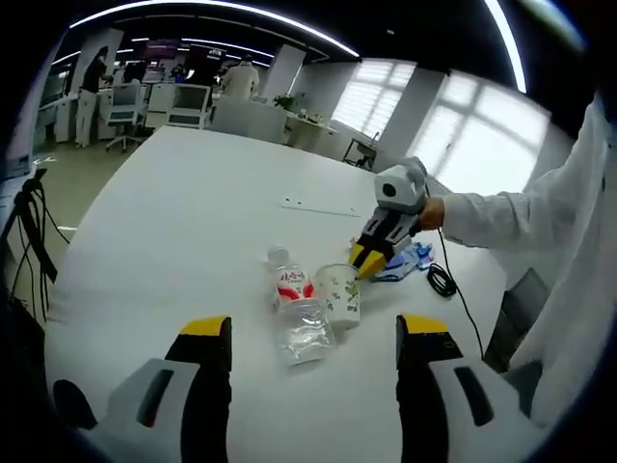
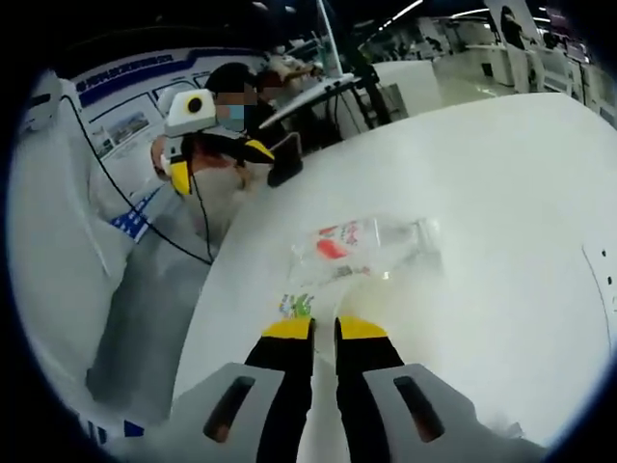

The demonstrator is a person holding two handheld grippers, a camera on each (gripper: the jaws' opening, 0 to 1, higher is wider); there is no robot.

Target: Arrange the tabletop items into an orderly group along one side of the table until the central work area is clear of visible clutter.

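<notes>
A clear plastic bottle (image 1: pixel 294 311) with a red label lies on its side on the white table (image 1: pixel 183 222). Beside it stands a white paper cup (image 1: pixel 339 294) with green print. My right gripper (image 1: pixel 367 258) reaches in from the right and its yellow tips pinch the cup's rim. In the right gripper view the jaws (image 2: pixel 323 329) are nearly together on the cup (image 2: pixel 295 305), with the bottle (image 2: pixel 371 241) just beyond. My left gripper (image 1: pixel 314 328) is open, just short of the bottle, nothing between its fingers. It also shows far off, the left gripper (image 2: pixel 219 164).
A blue crumpled item (image 1: pixel 416 258) and a black cable (image 1: pixel 442 282) lie by the table's right edge behind the cup. A flat white strip (image 1: pixel 318 205) rests farther back. A person's white sleeve (image 1: pixel 501 207) comes in from the right. Desks and chairs stand in the background.
</notes>
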